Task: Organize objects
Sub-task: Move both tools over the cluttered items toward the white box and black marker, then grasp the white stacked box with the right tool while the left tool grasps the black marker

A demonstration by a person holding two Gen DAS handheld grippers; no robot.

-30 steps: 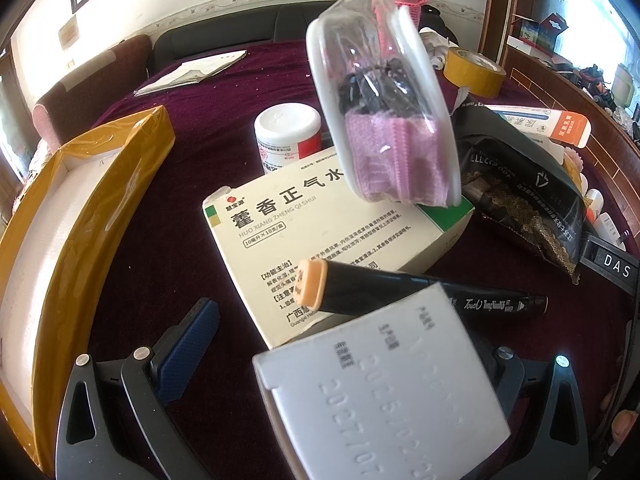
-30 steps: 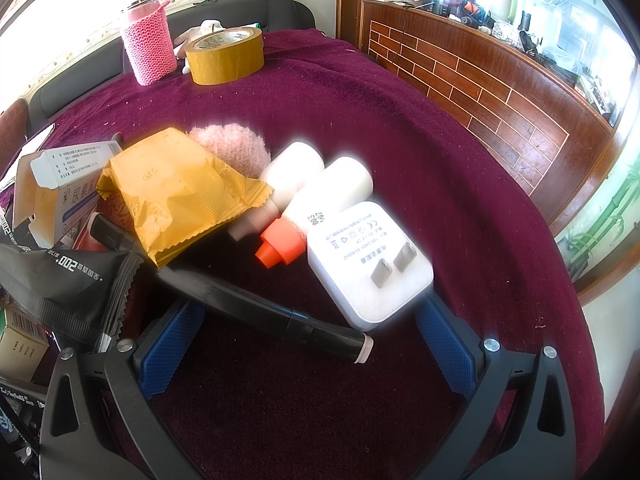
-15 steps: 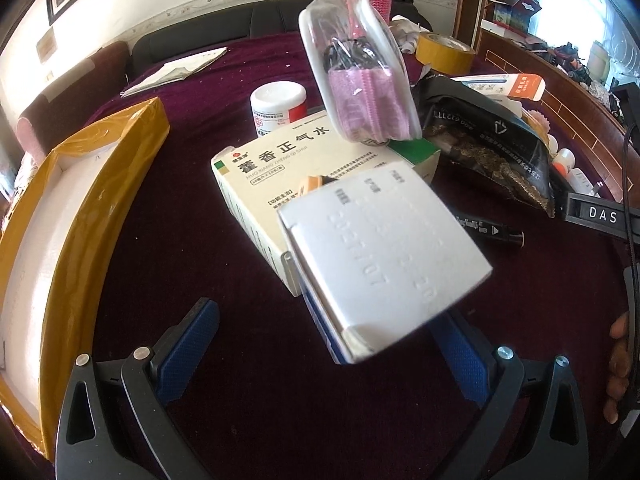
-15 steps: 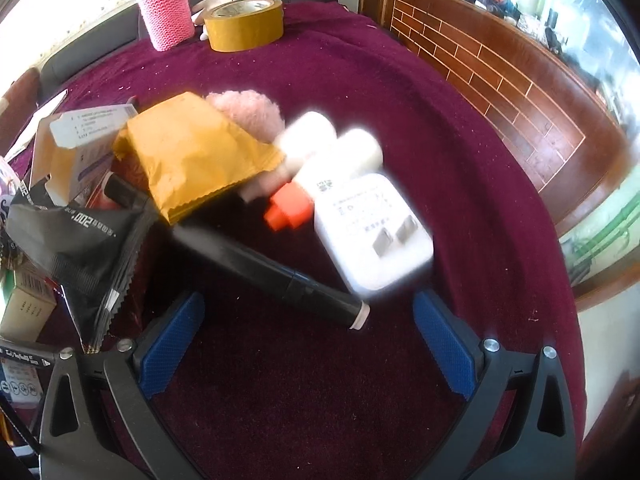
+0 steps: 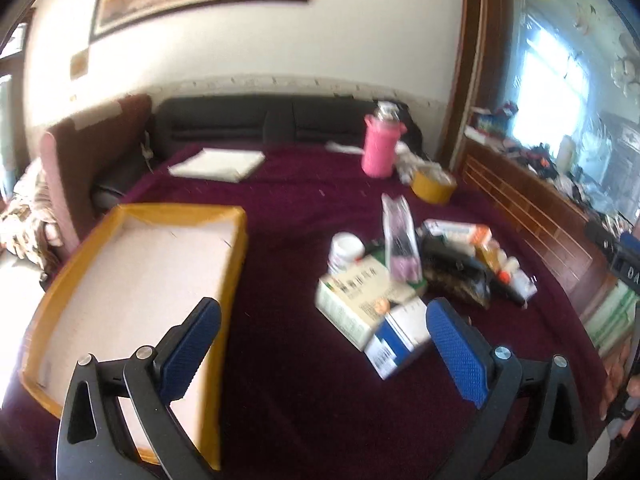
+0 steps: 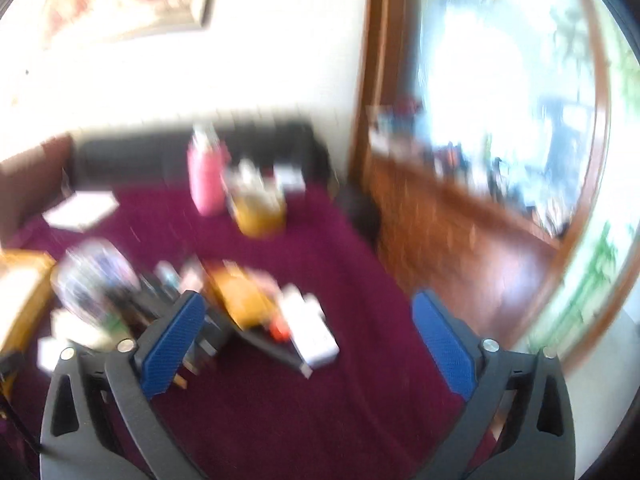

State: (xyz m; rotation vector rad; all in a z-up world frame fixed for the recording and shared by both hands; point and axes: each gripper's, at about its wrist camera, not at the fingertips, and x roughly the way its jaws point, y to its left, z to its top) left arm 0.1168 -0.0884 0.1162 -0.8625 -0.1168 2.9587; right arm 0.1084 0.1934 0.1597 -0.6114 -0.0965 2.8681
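Observation:
A pile of small objects lies on the maroon cloth: a white medicine box (image 5: 356, 300), a blue-and-white box (image 5: 400, 336), a white jar (image 5: 345, 250), a clear pouch with pink contents (image 5: 400, 248), a black bag (image 5: 456, 276) and a white charger (image 6: 314, 336). A yellow-rimmed tray (image 5: 132, 276) with a white inside lies to the left. My left gripper (image 5: 320, 356) is open and empty, raised well back from the pile. My right gripper (image 6: 308, 352) is open and empty, also raised; its view is blurred.
A pink bottle (image 5: 379, 148) and a roll of yellow tape (image 5: 433, 186) stand at the back of the cloth. White papers (image 5: 218, 164) lie at the back left. A dark sofa runs along the wall. A wooden ledge (image 5: 532, 208) borders the right side.
Both grippers have pulled up and back from the pile. The blue-and-white box, close between the left gripper's fingers before, now lies on the cloth by the medicine box.

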